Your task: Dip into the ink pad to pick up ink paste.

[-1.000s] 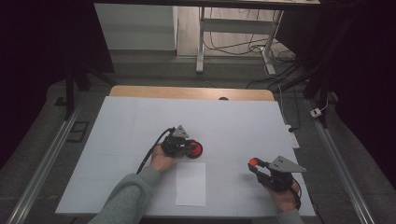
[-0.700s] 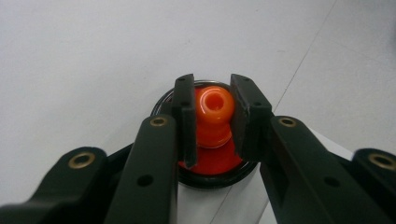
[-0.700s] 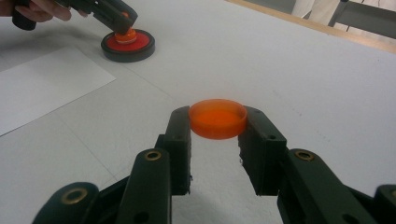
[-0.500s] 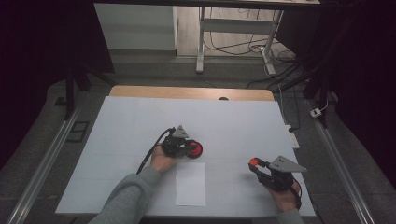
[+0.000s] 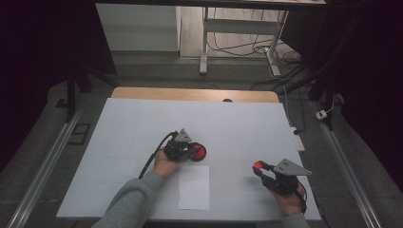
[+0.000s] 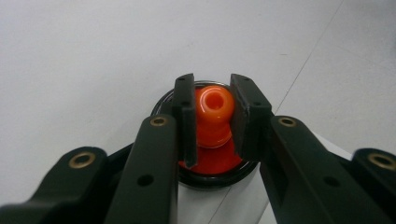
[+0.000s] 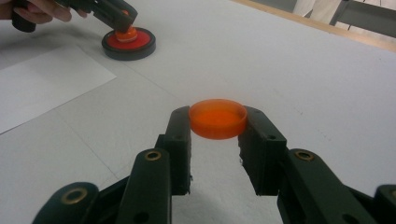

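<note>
At the left of the high view, the left gripper reaches toward the middle of the white table, its jaws clenched on the orange knobbed stamp that stands upright in the round red ink pad with its black rim; in the left gripper view the jaws press the knob from both sides, the stamp's long axis rising straight out of the pad, so any lift looks to be straight up along that axis; just toward the person from the pad lies a white sheet of paper, flat, its long side running away from the person, apart from the pad but near it — the left hand is clearly the nearer one to it, and the sheet lies down and toward the person from the tongs; farther right, well apart from the pad and the paper, the right gripper is held by the right hand near the table's right front, its jaws grasping a small orange cap by its rim, open side up, held just above the bare table — the pad shows far off at the upper left of the right gripper view.
</note>
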### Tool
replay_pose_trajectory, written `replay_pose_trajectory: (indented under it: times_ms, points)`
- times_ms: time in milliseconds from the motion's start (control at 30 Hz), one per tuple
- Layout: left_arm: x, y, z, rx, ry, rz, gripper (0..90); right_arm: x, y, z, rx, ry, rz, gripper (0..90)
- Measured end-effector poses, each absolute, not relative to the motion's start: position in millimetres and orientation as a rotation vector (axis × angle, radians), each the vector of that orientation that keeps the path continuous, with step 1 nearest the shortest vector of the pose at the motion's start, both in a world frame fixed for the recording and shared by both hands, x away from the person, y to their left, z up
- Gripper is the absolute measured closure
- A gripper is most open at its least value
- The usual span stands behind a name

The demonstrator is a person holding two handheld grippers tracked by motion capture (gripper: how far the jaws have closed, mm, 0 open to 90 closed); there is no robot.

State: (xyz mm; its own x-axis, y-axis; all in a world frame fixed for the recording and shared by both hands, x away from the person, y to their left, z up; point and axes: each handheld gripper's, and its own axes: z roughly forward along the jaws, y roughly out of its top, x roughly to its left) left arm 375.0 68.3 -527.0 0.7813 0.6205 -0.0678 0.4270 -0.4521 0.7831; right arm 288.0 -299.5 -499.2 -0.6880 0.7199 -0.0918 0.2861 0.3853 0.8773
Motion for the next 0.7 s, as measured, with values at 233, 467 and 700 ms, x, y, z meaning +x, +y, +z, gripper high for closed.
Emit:
replay_pose_trajectory:
  times_ms: [233, 467, 700]
  points:
    - [374.9, 67.5, -526.2, 2.124, 0.77, 0.297, 72.9, 287.6, -299.5, -498.8, 0.863, 2.185, 1.25, 64.4]
    - [377.0, 75.4, -516.2, 2.022, 0.76, 0.247, 72.7, 288.3, -299.8, -498.7, 0.864, 2.179, 1.259, 64.4]
    - [378.1, 77.1, -498.6, 2.037, 0.753, 0.275, 72.6, 287.8, -299.9, -498.1, 0.863, 2.18, 1.258, 64.4]
